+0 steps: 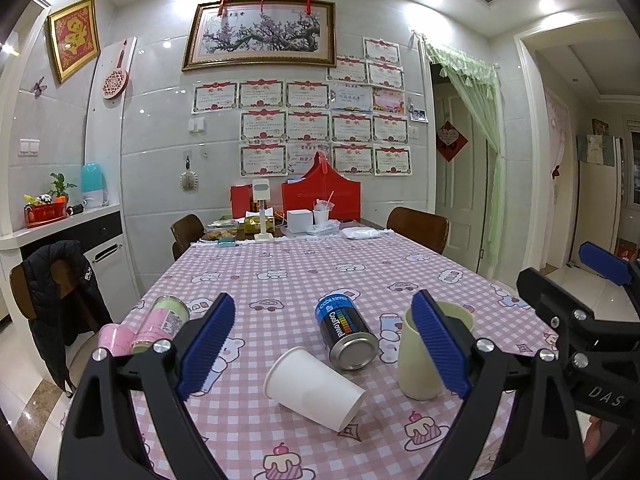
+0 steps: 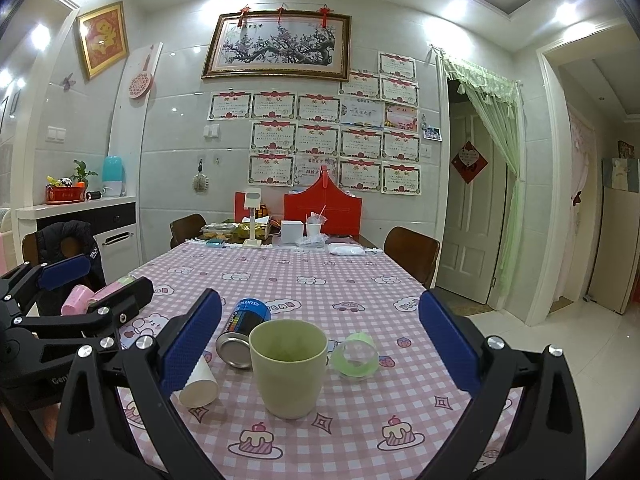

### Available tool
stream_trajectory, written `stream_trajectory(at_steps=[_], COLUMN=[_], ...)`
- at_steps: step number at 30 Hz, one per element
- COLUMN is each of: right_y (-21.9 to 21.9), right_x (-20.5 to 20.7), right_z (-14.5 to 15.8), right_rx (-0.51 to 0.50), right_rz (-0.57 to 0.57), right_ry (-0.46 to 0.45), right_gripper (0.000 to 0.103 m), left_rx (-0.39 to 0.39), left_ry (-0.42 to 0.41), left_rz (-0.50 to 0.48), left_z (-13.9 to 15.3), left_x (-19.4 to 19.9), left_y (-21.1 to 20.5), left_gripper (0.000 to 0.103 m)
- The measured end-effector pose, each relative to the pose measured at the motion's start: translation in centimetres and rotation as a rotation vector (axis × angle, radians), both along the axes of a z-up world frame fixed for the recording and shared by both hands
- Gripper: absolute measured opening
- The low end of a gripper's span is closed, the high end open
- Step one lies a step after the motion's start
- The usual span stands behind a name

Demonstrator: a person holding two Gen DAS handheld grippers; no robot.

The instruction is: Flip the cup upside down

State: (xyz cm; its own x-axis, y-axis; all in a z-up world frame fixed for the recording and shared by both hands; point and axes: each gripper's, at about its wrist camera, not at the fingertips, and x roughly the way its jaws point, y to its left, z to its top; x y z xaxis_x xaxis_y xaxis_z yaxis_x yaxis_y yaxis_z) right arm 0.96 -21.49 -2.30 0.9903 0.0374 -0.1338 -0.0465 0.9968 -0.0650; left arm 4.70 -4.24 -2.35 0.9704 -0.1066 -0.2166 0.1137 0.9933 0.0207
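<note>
1. Your right tongs [image 2: 320, 344] are spread wide; the cup [image 2: 287, 368] stands upright on the desk [image 2: 360, 284] between their pads, untouched.
2. Your left tongs [image 1: 324, 344] are spread too, holding nothing.
3. A can [image 2: 242, 336] lies at the cup's 10 o'clock, a paper cup [image 2: 199, 386] at 9.

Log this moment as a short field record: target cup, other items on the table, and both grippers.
target: pale green cup, upright, mouth up, empty
paper cup: white paper cup, on its side left of the target
can: blue CoolTowel can, on its side behind the two cups
clear cup: green-rimmed clear cup, on its side right of the target
surface: pink checked tablecloth
left gripper: open, holds nothing
right gripper: open, target cup between its fingers, no contact visible
</note>
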Motion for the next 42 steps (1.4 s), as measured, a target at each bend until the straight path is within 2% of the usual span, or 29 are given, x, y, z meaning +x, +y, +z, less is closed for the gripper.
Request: stream_trajectory(at_steps=[42], right_y=[-0.03], right_x=[0.18], right_z=[-0.56], right_rx=[0.008], right_rz=[0.001], right_ry=[0.014], right_gripper=[0.095], left_rx=[0.007], left_ry=[-0.003], left_rz=[0.002], left_z=[-0.47], left_x=[-0.21], left_y=[0.73], left_gripper=[0.089])
